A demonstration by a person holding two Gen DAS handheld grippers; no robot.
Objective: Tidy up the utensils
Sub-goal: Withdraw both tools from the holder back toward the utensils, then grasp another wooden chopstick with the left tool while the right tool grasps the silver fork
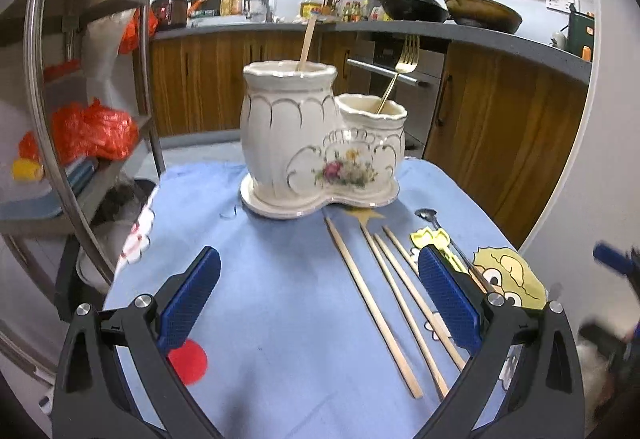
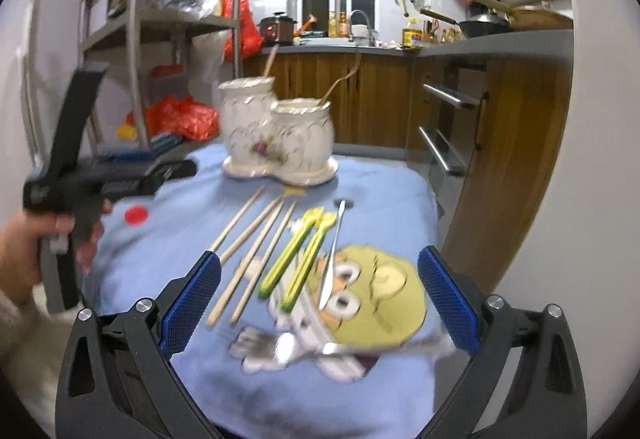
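Observation:
A white ceramic two-cup utensil holder [image 1: 316, 143] [image 2: 276, 135] stands at the far side of the blue cloth. Its tall cup holds a wooden chopstick [image 1: 308, 43]; its short cup holds a gold fork [image 1: 402, 69]. Several wooden chopsticks [image 1: 384, 307] [image 2: 256, 251] lie on the cloth, with a yellow-green pair [image 2: 296, 259] and a metal spoon [image 2: 332, 259] to their right. A silver fork [image 2: 264, 345] lies nearest the right gripper. My left gripper [image 1: 320, 297] is open above the cloth, left of the chopsticks. My right gripper [image 2: 320, 297] is open over the utensils.
The blue cartoon-print cloth [image 1: 280, 319] covers a small table. A metal rack [image 1: 88, 87] with red bags stands on the left. Wooden kitchen cabinets [image 1: 500, 143] and an oven run behind and to the right. A hand [image 2: 24, 239] holds the left gripper.

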